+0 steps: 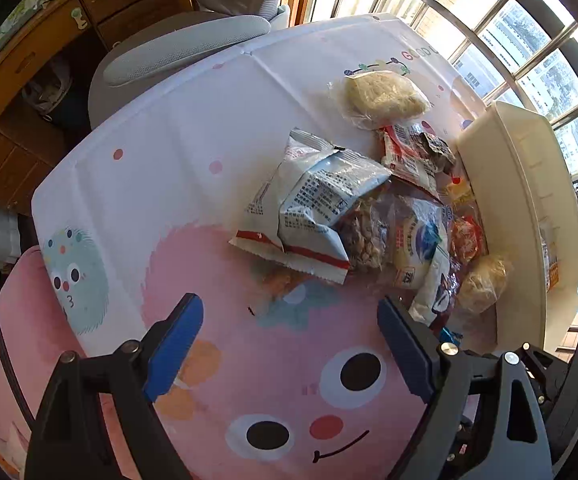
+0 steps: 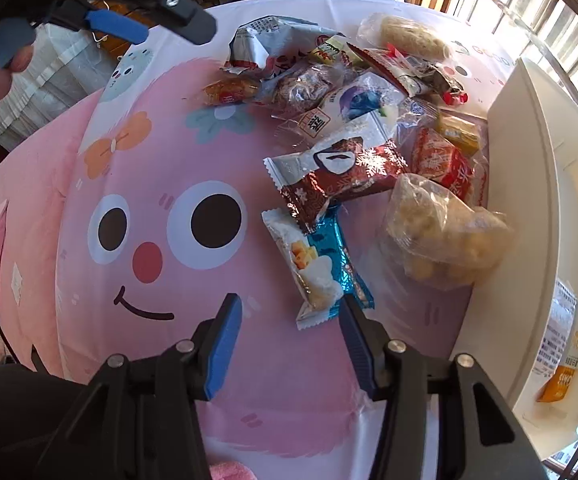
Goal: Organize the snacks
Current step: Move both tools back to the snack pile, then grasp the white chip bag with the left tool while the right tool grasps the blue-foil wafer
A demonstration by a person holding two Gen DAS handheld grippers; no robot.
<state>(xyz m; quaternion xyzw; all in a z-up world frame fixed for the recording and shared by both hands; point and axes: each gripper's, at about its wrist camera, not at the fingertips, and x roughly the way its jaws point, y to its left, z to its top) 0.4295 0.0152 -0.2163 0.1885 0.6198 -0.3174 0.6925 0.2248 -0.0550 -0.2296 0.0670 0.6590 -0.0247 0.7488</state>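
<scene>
A heap of snack packets lies on a pink cartoon tablecloth (image 1: pixel 249 360) beside a cream plastic bin (image 1: pixel 529 208). In the left wrist view a grey-white bag (image 1: pixel 313 200) is nearest the middle, with a clear bag of puffs (image 1: pixel 385 94) behind it. My left gripper (image 1: pixel 291 316) is open and empty, hovering in front of the heap. In the right wrist view my right gripper (image 2: pixel 291 308) is open and empty, just short of a blue-and-white wafer packet (image 2: pixel 317 264). A brown snowflake packet (image 2: pixel 341 176) and a clear bag of yellow puffs (image 2: pixel 441 232) lie beyond it. The bin (image 2: pixel 537 184) holds an orange-and-white packet (image 2: pixel 561 360).
A grey office chair (image 1: pixel 185 44) and a wooden desk (image 1: pixel 29 60) stand behind the table. Barred windows (image 1: pixel 529 40) run along the right. The left gripper also shows in the right wrist view (image 2: pixel 121 26) at top left, with the person's hand behind it.
</scene>
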